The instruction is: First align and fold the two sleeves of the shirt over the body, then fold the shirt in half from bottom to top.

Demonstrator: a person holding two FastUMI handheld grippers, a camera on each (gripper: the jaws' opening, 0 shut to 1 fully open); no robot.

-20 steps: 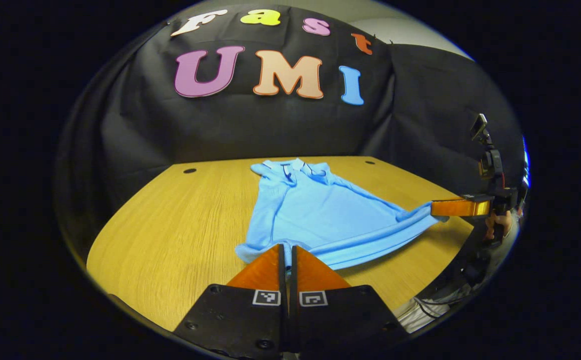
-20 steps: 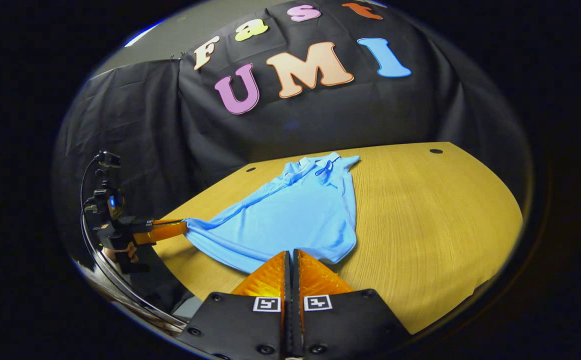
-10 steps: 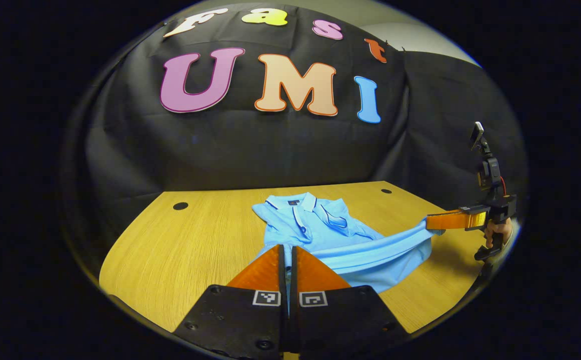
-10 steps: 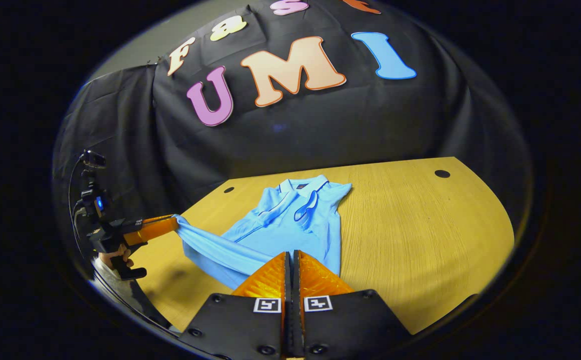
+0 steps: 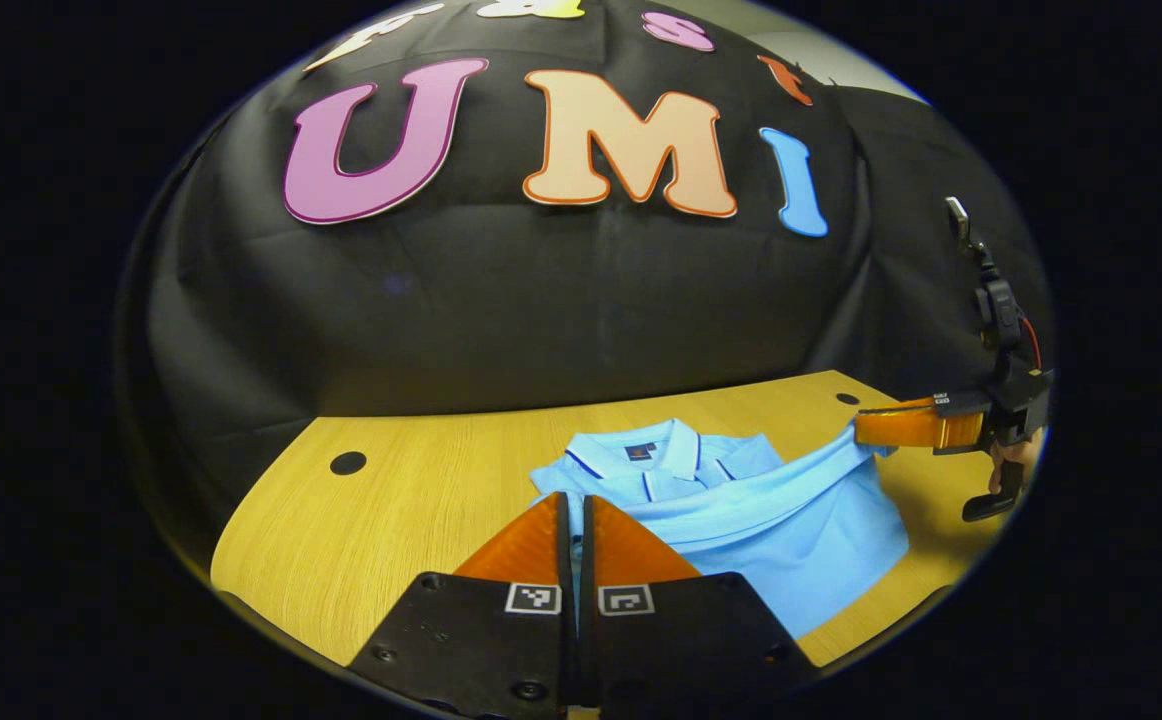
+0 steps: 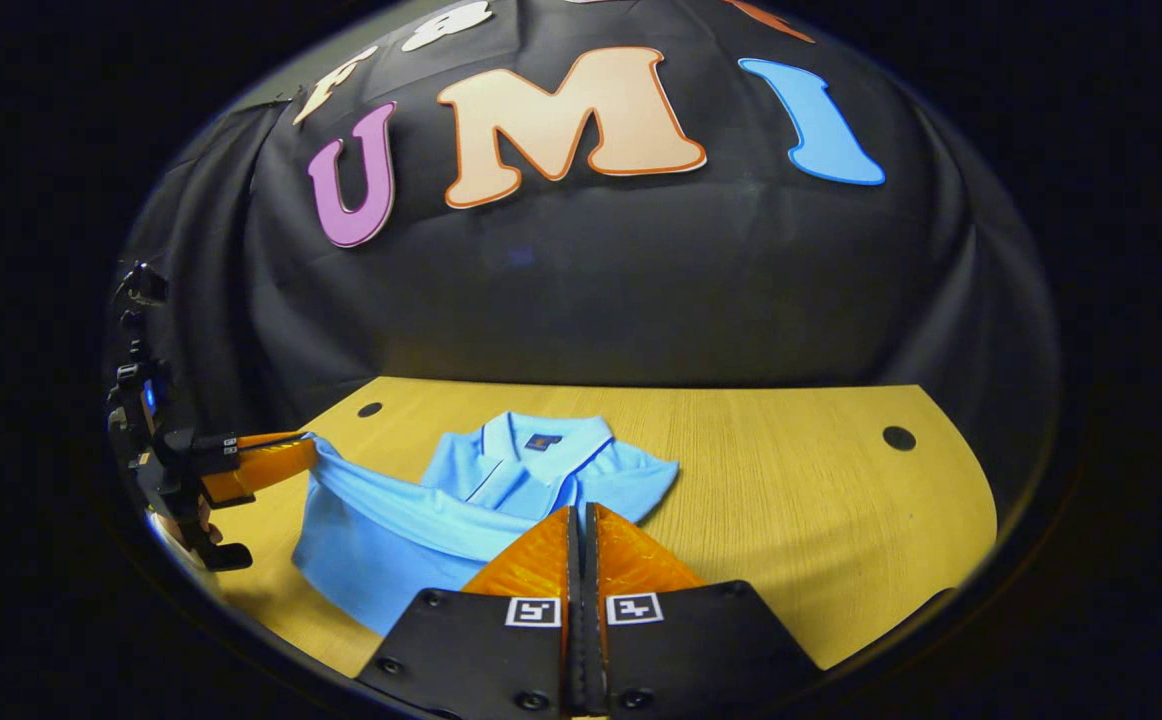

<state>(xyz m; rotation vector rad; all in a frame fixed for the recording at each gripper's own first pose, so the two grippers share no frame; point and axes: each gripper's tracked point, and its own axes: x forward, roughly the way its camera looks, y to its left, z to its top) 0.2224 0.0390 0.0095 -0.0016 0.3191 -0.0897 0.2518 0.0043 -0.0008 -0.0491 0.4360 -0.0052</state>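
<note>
A light blue polo shirt (image 5: 801, 530) lies on the wooden table (image 5: 411, 510), collar (image 5: 676, 455) toward the wall, its lower part lifted and doubled over the body. My left gripper (image 5: 573, 497) is shut on one bottom hem corner, and in the right gripper view the left gripper (image 6: 309, 452) pinches that corner at the far left. My right gripper (image 6: 581, 510) is shut on the other hem corner, and in the left gripper view the right gripper (image 5: 861, 431) holds it at the far right. The hem (image 6: 411, 505) stretches taut between them, just short of the collar (image 6: 541, 435).
The black cloth wall stands right behind the table's far edge. Round cable holes (image 5: 348, 463) (image 6: 898, 438) sit near the back corners. A hand (image 5: 1016, 460) holds the right gripper's handle. Bare tabletop (image 6: 821, 500) spreads out to the shirt's right.
Both grippers have carried the bottom hem up off the table and forward toward the collar; the shirt's lower half now lies folded over the upper half.
</note>
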